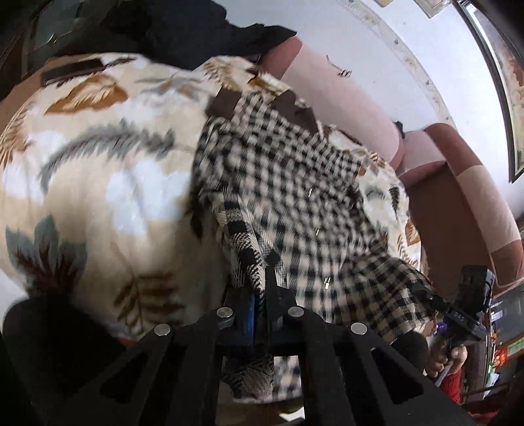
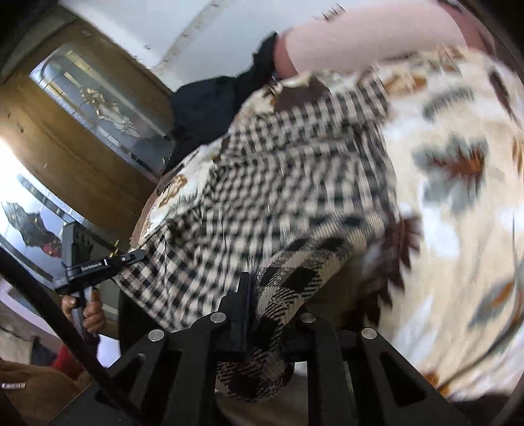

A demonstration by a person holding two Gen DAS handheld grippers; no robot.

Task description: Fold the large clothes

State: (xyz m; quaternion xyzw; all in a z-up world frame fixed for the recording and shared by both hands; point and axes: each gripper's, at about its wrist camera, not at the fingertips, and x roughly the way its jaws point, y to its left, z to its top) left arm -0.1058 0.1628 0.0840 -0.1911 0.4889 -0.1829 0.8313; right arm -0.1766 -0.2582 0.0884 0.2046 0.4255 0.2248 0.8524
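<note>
A black-and-cream checked garment (image 1: 288,183) lies spread over a floral blanket, with its near edge lifted. In the left wrist view my left gripper (image 1: 262,281) is shut on a bunched fold of that edge. Further right, the right gripper (image 1: 417,288) pinches another part of the same edge, with a hand (image 1: 448,357) on its grip. In the right wrist view the checked garment (image 2: 278,170) hangs from my right gripper (image 2: 253,285), whose jaws are pressed on thick folded cloth. The left gripper (image 2: 139,254) holds the cloth's far corner at the left.
The floral blanket (image 1: 98,164) (image 2: 458,164) covers a pink and brown sofa (image 1: 344,98). A dark pile of clothes (image 1: 196,29) (image 2: 209,105) lies at the sofa's far end. A wooden door with glass panels (image 2: 65,137) stands on the left.
</note>
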